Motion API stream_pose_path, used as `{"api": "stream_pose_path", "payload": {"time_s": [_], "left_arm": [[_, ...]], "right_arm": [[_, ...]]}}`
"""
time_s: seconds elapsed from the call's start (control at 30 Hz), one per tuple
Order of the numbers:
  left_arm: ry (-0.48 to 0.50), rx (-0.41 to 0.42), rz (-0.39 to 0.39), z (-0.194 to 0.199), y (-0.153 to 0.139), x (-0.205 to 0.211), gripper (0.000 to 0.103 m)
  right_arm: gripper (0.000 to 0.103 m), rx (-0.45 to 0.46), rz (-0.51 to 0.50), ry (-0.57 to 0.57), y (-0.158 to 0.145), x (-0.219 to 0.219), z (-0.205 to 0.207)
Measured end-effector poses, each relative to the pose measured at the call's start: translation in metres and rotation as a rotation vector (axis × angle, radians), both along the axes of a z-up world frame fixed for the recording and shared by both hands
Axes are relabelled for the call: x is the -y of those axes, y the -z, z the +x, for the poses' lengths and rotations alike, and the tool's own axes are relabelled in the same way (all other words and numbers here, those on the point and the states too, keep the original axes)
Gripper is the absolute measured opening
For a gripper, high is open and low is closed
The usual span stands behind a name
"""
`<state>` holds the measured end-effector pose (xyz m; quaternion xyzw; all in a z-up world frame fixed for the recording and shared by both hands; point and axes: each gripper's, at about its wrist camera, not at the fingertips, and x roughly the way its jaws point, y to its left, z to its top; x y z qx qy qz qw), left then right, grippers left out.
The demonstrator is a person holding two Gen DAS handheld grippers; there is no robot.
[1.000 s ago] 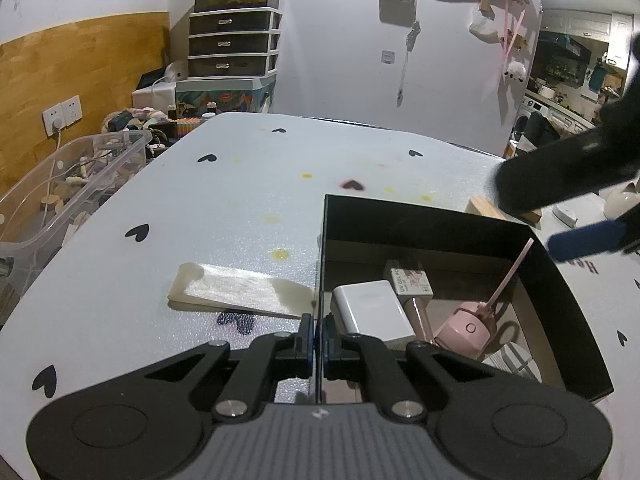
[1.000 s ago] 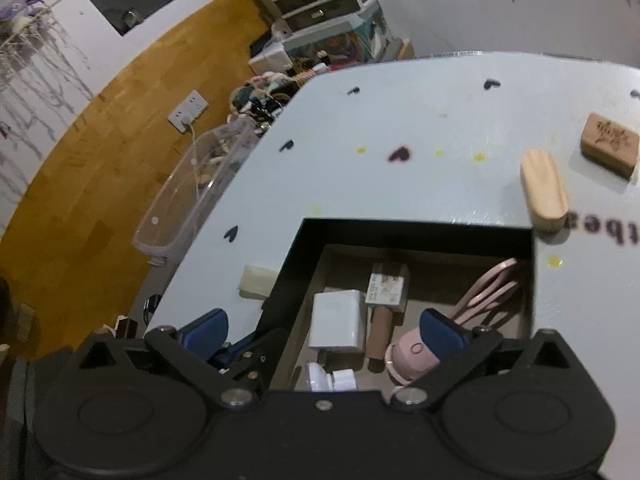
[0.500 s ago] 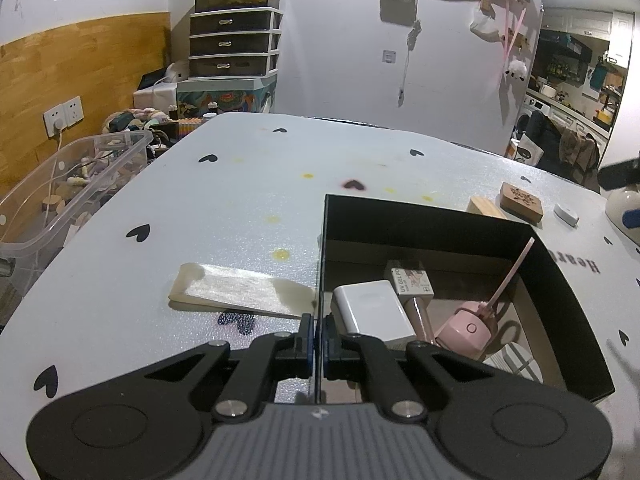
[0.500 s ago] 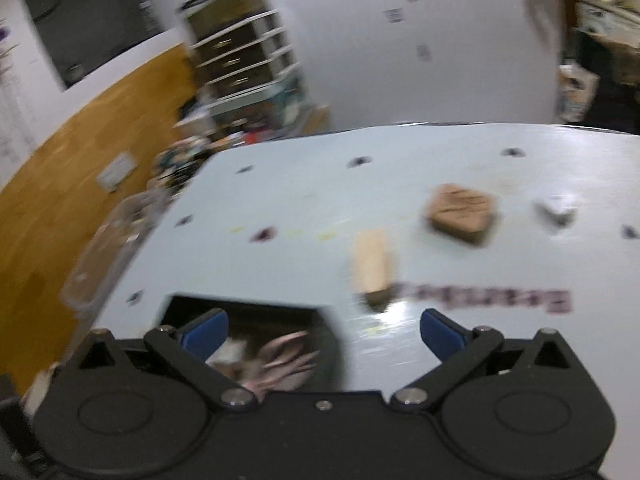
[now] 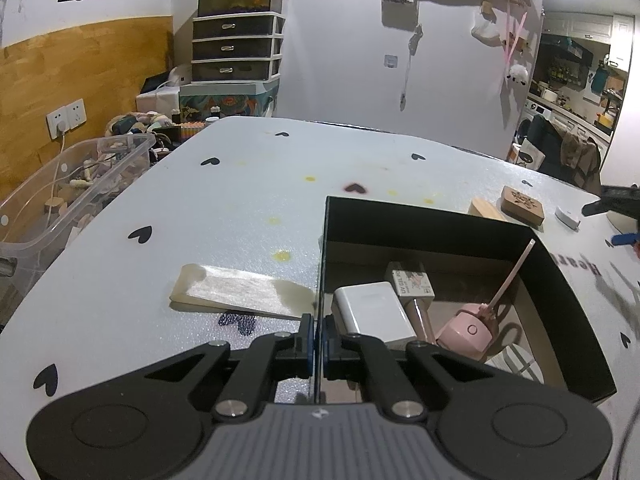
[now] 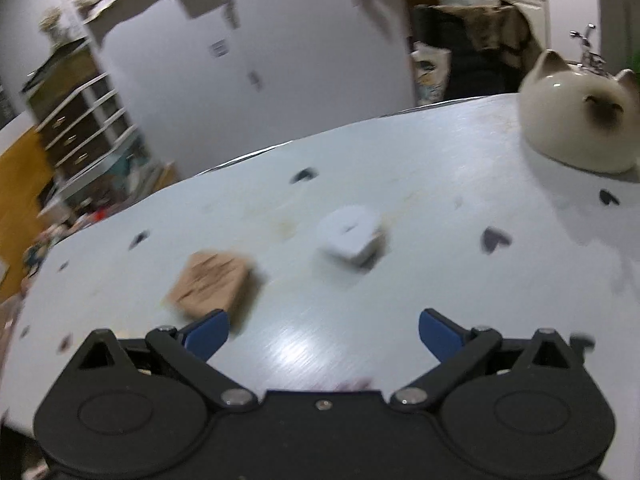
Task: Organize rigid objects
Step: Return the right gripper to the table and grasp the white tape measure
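Observation:
My left gripper [image 5: 318, 344] is shut on the thin left wall of the black box [image 5: 440, 220]. Inside the box lie a white charger [image 5: 372, 312], a small printed carton [image 5: 410, 282] and a pink gadget [image 5: 466, 330]. My right gripper [image 6: 322, 332] hovers low over the table to the right of the box. Its jaws stand wide and are closing, with nothing between them. Just ahead of it sits a small white block [image 6: 352, 236]. An engraved wooden block [image 6: 210, 284] lies by its left finger. A pale wooden piece [image 5: 486, 209] lies behind the box.
A cat-shaped ceramic pot [image 6: 580, 120] stands at the table's far right. A flat cream strip [image 5: 240, 292] lies left of the box. A clear plastic bin [image 5: 72, 184] sits beside the table's left edge, with drawers behind it.
The right gripper swung away from above the box to the right and lower, now facing the wooden block and the white block. The left gripper and the box have not moved.

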<state>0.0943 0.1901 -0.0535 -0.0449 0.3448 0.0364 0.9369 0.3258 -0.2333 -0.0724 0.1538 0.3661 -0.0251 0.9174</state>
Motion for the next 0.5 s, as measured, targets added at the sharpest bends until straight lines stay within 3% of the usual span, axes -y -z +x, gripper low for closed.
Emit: {"api": "stream_pose_path", "payload": {"time_s": [0.13,0.23,0.4,0.5], "left_arm": [[-0.006,-0.014,0.01,0.002,0.001,0.002,0.003],[-0.01,-0.02,0.021,0.003,0.001,0.003,0.003],[-0.019,-0.027,0.024,0.004,0.0,0.004,0.003],[-0.022,-0.028,0.026,0.005,0.0,0.005,0.003]], "right_arm": [[0.085,0.05,-0.071,0.006,0.02,0.01,0.031],[0.08,0.084,-0.114,-0.011,0.03,0.013,0.05],[0.074,0.078,-0.176,-0.079,0.039,0.002,0.071],[0.063,0.085,-0.239,-0.098,0.039,-0.008,0.077]]}}
